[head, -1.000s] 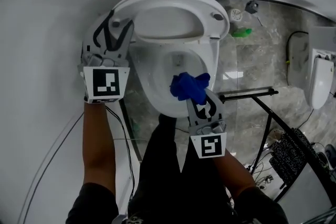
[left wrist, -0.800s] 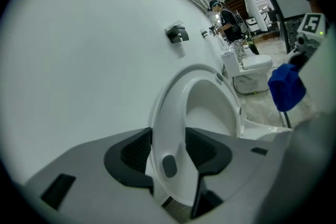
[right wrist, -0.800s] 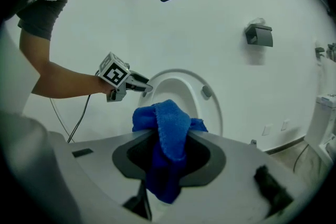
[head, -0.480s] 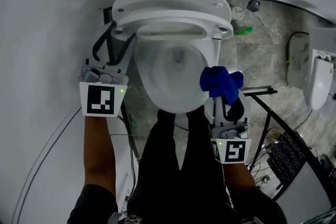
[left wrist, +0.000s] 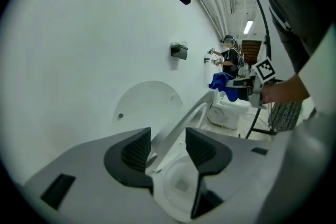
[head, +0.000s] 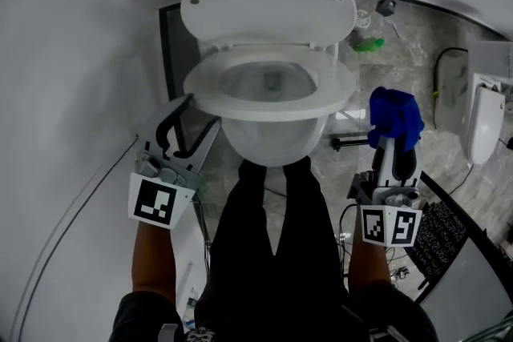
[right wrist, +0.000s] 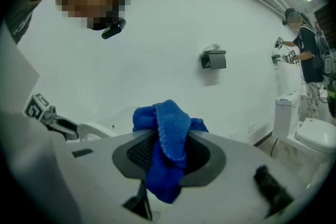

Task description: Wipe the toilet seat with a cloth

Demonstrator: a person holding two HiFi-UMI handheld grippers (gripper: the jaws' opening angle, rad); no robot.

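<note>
A white toilet stands against the wall with its lid (head: pixel 268 0) upright. Its seat (head: pixel 272 86) has swung away from the lid and hangs over the bowl (head: pixel 272 136). My left gripper (head: pixel 178 132) is open just left of the bowl, below the seat's left edge. In the left gripper view the tilted seat (left wrist: pixel 181 123) shows beyond the open left gripper (left wrist: pixel 167 147), untouched by the pads. My right gripper (head: pixel 394 142) is to the right of the toilet, shut on a bunched blue cloth (head: pixel 394 118). That cloth (right wrist: pixel 168 134) fills the right gripper (right wrist: pixel 168 152).
My legs in black trousers (head: pixel 272 252) stand right in front of the bowl. A black metal rack (head: pixel 385 142) and cables lie on the marble floor at the right, with a second toilet (head: pixel 485 120) beyond. A paper holder (right wrist: pixel 213 59) hangs on the wall.
The seat has swung down from the lid toward the bowl. My left gripper has dropped back from it. My right gripper carried the cloth out of the bowl to the right.
</note>
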